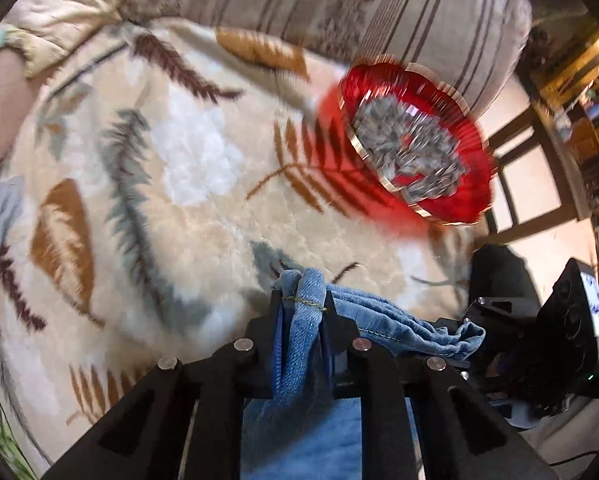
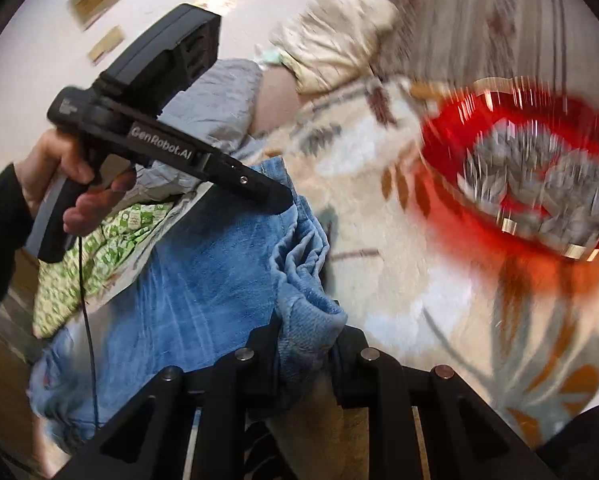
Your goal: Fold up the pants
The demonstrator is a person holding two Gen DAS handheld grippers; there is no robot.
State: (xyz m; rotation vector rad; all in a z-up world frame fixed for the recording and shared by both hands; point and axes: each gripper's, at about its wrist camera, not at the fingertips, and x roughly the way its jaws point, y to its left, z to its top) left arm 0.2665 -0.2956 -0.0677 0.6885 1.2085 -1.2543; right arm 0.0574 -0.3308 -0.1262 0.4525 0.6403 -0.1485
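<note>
- The left tool (image 1: 302, 304) pinches a hem of the faded blue denim pants (image 1: 379, 320).
- The right tool (image 2: 305, 336) pinches another bunched edge above the leaf-patterned cream blanket (image 2: 379, 280).
- A red ribbed bowl (image 1: 459, 184) sits nearby.

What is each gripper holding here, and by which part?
Both hold the jeans. The left gripper pinches a stitched hem edge; the right gripper pinches a bunched fold of another edge. Which part of the pants each edge belongs to cannot be told.
</note>
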